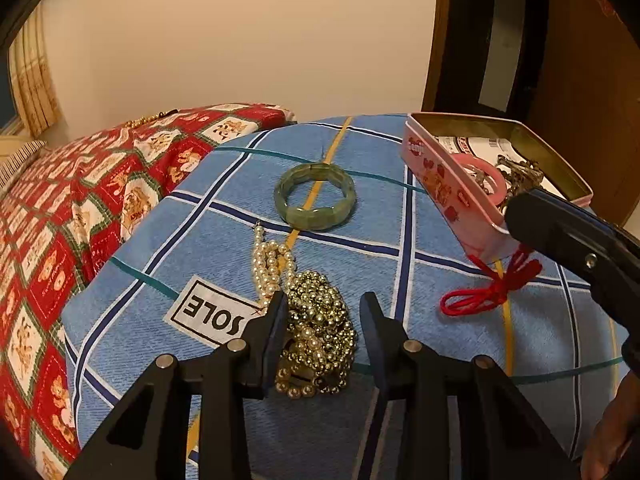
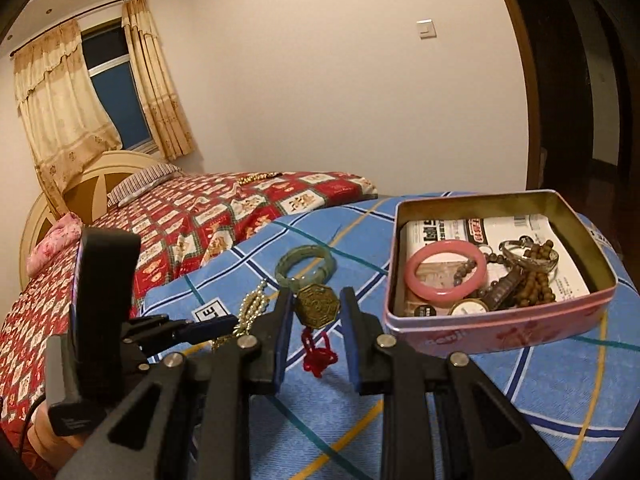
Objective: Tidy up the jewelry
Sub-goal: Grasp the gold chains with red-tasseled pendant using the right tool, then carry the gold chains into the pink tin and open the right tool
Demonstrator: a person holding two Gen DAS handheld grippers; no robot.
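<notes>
A heap of gold beads [image 1: 320,312] tangled with a pearl strand [image 1: 268,264] lies on the blue checked blanket [image 1: 224,216]. My left gripper [image 1: 324,308] straddles it, open: the left pad touches the beads, and a thin gap shows at the right pad. My right gripper [image 2: 317,298] is shut on a brass octagonal pendant [image 2: 318,306], and its red knotted cord [image 2: 316,356] hangs below. A green jade bangle [image 1: 316,220] lies beyond the beads. To the right stands the open pink tin [image 2: 480,332], holding a pink bangle [image 2: 444,292], wooden beads [image 2: 536,280] and a watch.
A red patterned quilt [image 1: 80,200] covers the bed to the left, with a gold chain [image 2: 256,178] on its far edge. Headboard, pillows and a curtained window stand at the back left. A dark doorway [image 2: 580,80] is on the right, past the blanket's edge.
</notes>
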